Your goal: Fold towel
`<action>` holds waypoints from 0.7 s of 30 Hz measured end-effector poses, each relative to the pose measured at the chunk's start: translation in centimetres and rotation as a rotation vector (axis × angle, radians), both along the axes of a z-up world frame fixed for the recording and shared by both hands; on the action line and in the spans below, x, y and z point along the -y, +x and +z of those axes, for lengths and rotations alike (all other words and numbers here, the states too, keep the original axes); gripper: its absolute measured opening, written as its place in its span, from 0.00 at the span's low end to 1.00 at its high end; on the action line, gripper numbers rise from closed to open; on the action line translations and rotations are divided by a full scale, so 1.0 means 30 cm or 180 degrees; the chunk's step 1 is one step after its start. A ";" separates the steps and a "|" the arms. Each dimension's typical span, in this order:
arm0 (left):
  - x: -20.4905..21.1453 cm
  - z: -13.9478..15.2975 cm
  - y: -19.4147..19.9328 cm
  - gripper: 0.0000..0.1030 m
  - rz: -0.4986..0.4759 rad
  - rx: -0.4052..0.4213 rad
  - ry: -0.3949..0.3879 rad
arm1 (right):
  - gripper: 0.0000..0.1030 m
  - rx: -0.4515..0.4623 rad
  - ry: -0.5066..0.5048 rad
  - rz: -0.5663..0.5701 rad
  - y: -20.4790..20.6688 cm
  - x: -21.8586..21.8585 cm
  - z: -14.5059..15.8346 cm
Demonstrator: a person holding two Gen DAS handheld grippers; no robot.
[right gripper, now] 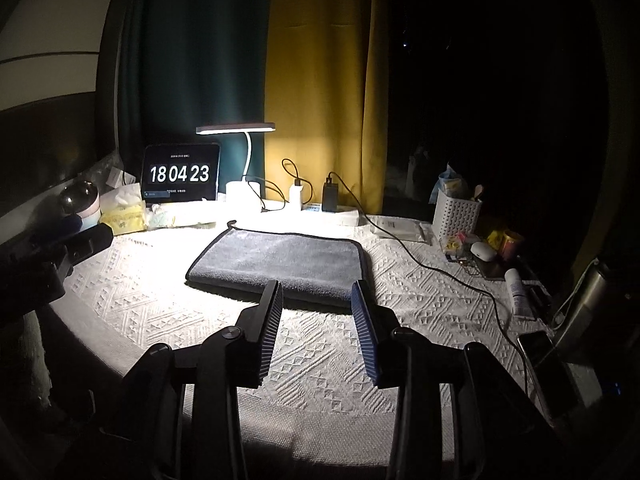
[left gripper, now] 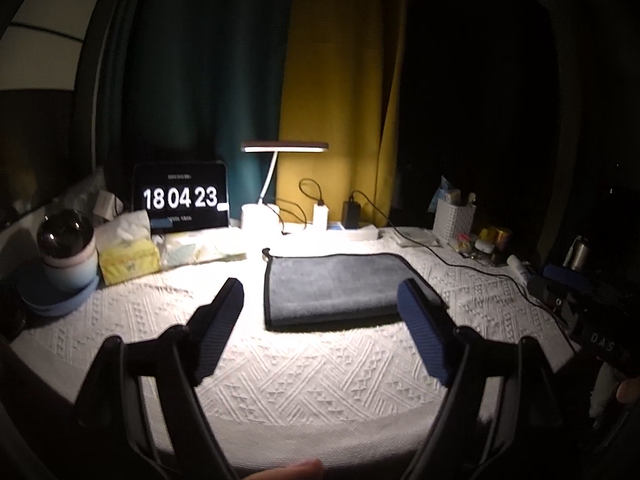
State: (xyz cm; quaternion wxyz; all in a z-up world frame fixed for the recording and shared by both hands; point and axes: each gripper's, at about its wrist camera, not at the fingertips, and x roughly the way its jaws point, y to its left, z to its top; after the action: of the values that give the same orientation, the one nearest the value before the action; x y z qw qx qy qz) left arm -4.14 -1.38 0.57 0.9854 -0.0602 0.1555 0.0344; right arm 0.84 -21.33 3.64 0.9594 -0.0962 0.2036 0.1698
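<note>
Towel (right gripper: 280, 260): grey plush cloth, matt, dark stitched edging. Tabletop (right gripper: 320, 340) cover: white woven cloth, raised geometric texture. Claw pads (right gripper: 270, 332): blue ribbed rubber-like, on matt black plastic. Basket (right gripper: 456, 214): white perforated plastic. Flask (right gripper: 588, 304): brushed metal. Tablet (right gripper: 180, 174): glossy screen.

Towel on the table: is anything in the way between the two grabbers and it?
Nothing visible is. The grey towel lies flat, with only bare white tablecloth between it and the open right gripper. The left gripper, also open, likewise has a clear path. The black cable runs off to the towel's right.
</note>
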 end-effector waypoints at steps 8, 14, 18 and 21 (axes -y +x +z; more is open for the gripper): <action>0.010 0.040 -0.049 0.93 0.0083 0.0255 0.0180 | 0.46 0.0077 0.0075 -0.0016 -0.025 0.023 0.017; 0.009 0.044 -0.051 0.93 0.0015 0.0265 0.0167 | 0.51 0.0126 0.0101 -0.0080 -0.032 0.039 0.027; 0.003 0.043 -0.055 0.93 0.0007 0.0278 0.0148 | 0.51 0.0104 0.0122 -0.0048 -0.029 0.038 0.029; -0.002 0.040 -0.059 0.93 0.0030 0.0275 0.0143 | 0.51 0.0106 0.0129 -0.0033 -0.032 0.030 0.031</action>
State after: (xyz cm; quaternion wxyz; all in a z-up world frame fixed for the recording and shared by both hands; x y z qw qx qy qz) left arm -5.90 -1.34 1.76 0.9921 -0.0403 0.1117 0.0400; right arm -0.13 -22.24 4.58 0.9653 -0.0786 0.1847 0.1672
